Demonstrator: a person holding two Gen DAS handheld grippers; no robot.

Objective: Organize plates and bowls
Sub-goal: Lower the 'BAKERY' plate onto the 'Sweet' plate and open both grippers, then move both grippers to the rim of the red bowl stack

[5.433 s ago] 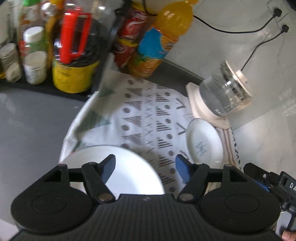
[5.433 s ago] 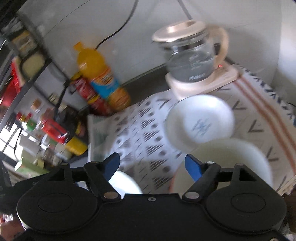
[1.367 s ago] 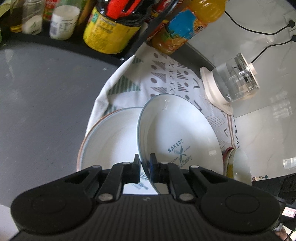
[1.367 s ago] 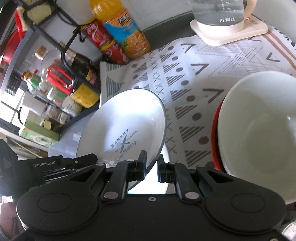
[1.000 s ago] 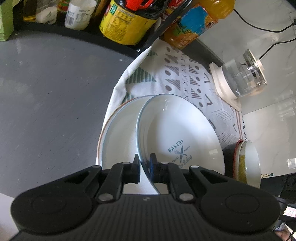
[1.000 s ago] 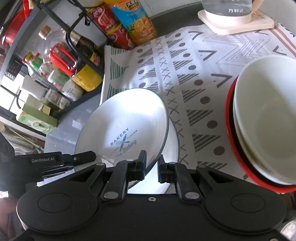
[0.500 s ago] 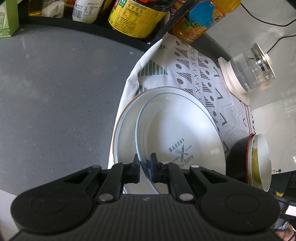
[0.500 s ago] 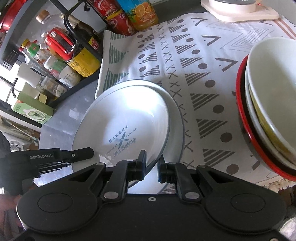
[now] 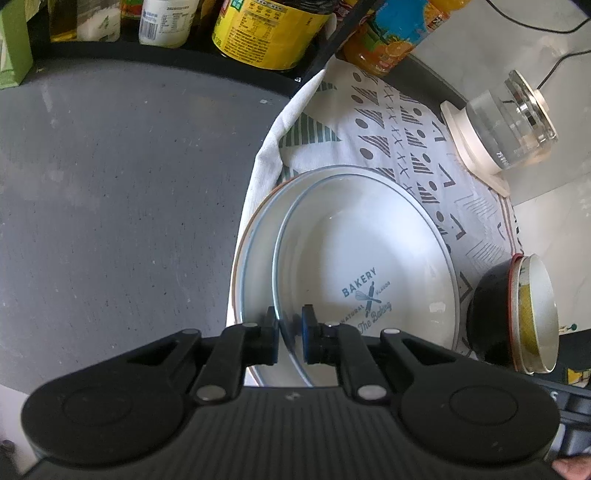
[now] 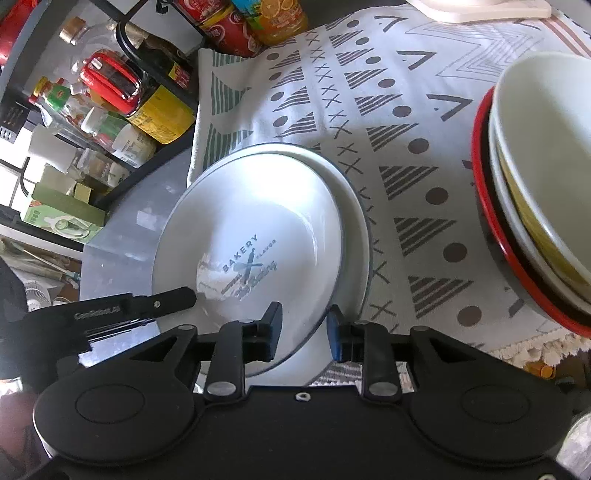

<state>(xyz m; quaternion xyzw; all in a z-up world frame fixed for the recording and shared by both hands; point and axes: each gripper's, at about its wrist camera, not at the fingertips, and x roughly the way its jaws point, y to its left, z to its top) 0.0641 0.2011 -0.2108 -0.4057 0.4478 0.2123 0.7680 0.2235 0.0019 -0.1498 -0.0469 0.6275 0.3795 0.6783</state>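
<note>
A white "BAKERY" plate (image 9: 369, 266) lies inside a larger white plate (image 9: 255, 240) on the patterned cloth. My left gripper (image 9: 289, 334) is shut on the near rim of the BAKERY plate. My right gripper (image 10: 304, 328) is open, its fingers apart on either side of the same plate's rim (image 10: 258, 221). The left gripper's finger shows in the right wrist view (image 10: 162, 302). A stack of bowls in a red-rimmed bowl (image 10: 491, 229) stands at the right, also in the left wrist view (image 9: 517, 321).
A black rack with bottles and a yellow jar (image 9: 266, 33) lines the back. An orange drink bottle (image 9: 395, 33) and a glass kettle on a cream base (image 9: 502, 125) stand behind the cloth (image 10: 369, 110). Grey countertop (image 9: 110, 184) lies to the left.
The right gripper has opened and let go of the BAKERY plate's rim. The plate has come down into the larger plate. The left gripper stays shut on it.
</note>
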